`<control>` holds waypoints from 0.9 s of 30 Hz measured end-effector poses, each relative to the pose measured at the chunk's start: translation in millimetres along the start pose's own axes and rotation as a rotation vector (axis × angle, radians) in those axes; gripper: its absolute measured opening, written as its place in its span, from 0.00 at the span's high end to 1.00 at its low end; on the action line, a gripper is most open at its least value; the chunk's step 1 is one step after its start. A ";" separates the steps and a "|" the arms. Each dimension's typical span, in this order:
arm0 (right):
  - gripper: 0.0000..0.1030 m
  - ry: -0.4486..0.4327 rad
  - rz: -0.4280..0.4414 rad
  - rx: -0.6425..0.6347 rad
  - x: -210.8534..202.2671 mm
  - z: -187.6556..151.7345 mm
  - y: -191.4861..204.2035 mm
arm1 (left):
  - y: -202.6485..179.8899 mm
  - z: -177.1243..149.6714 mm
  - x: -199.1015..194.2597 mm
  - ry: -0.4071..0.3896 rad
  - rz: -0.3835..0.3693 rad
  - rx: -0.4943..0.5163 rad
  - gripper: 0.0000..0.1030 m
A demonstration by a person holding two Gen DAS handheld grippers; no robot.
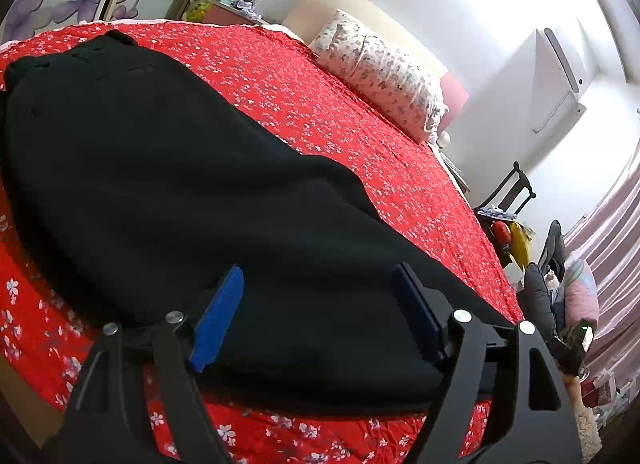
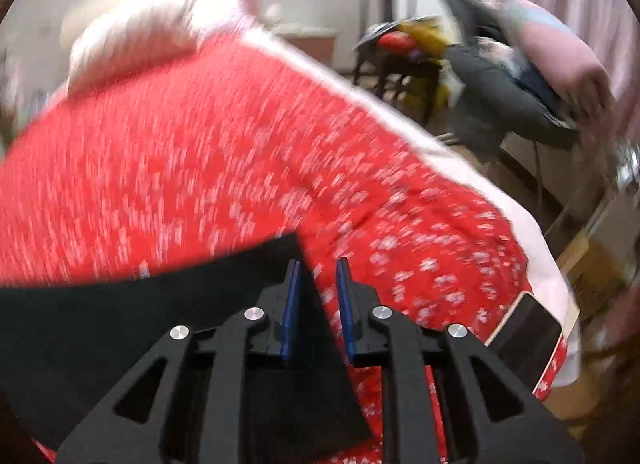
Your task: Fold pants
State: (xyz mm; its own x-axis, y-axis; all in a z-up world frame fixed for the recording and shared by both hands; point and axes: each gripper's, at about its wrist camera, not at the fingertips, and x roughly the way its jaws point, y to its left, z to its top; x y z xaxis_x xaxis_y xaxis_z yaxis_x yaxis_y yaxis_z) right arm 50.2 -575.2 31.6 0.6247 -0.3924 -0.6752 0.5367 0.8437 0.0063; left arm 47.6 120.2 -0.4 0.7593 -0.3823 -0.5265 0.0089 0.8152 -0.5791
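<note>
Black pants (image 1: 168,167) lie flat along a red flowered bedspread (image 1: 320,83), waistband far left and leg end near me. My left gripper (image 1: 319,270) hovers over that near end, open wide, with cloth below and between its blue pads (image 1: 218,316) and nothing pinched. The right wrist view is blurred by motion. There a corner of the pants (image 2: 160,304) reaches up to my right gripper (image 2: 318,264). Its pads (image 2: 291,304) stand a narrow gap apart, the cloth's edge runs through the gap, and neither pad presses on it.
A patterned pillow (image 1: 380,71) lies at the head of the bed. A phone (image 2: 524,332) rests on the bed's near right corner. Beyond the bed edge stand a chair (image 2: 392,43) with bright items, piled clothes (image 2: 512,87) and a pink curtain (image 1: 616,248).
</note>
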 end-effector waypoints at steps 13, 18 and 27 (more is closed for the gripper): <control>0.70 0.194 0.266 0.186 19.6 -62.5 -12.2 | -5.9 0.4 -7.3 -0.050 -0.016 0.027 0.11; 0.70 0.086 0.318 0.250 -13.4 -70.2 -22.1 | 1.6 18.0 -30.9 -0.128 -0.061 0.015 0.07; 0.70 0.046 0.364 0.314 -53.4 -88.5 -48.0 | 63.8 57.9 -15.5 0.028 0.113 -0.211 0.09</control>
State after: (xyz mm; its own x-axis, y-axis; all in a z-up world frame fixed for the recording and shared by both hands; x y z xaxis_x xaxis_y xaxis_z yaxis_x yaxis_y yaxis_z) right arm -59.2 -562.4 2.0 0.7819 -0.0697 -0.6195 0.4377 0.7690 0.4660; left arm 74.0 203.3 6.9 0.7295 -0.3077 -0.6108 -0.2137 0.7459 -0.6309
